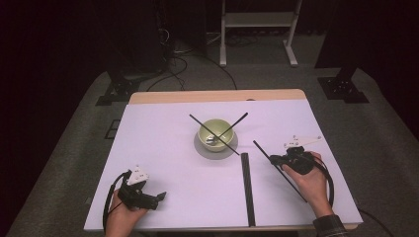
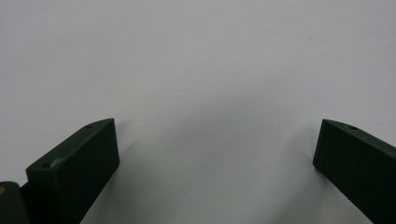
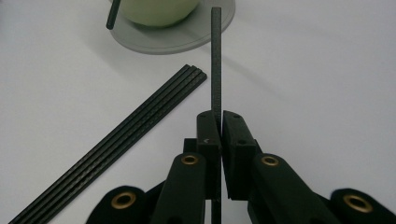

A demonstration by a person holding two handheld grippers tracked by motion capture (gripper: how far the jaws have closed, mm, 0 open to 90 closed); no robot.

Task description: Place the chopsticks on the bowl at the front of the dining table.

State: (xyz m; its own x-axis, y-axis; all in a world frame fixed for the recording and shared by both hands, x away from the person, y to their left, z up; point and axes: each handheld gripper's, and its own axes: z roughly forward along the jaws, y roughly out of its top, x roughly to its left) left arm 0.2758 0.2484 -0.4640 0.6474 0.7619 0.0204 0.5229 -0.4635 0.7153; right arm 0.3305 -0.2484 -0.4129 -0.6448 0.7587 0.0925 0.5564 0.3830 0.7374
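Observation:
A pale green bowl [image 1: 216, 132] stands on a grey saucer [image 1: 202, 149] at the middle of the white table, with two thin black rods [image 1: 237, 122] leaning crossed in it. My right gripper [image 1: 274, 159] is shut on a third black rod [image 1: 276, 169], which runs from its jaws back over the table past the hand. In the right gripper view that rod [image 3: 216, 60] points from my right gripper [image 3: 219, 121] at the saucer [image 3: 187, 35]. A bundle of several black rods [image 1: 246, 187] lies flat between the hands. My left gripper [image 1: 160, 196] rests open at the front left; in its own view my left gripper [image 2: 217, 144] has only bare table between the jaws.
The white table top [image 1: 168, 163] has a wooden strip [image 1: 217, 96] along its far edge. Beyond it are grey carpet, black stand feet [image 1: 113, 91] and a white frame [image 1: 257, 29]. The bundle of rods [image 3: 116, 140] lies left of the right jaws.

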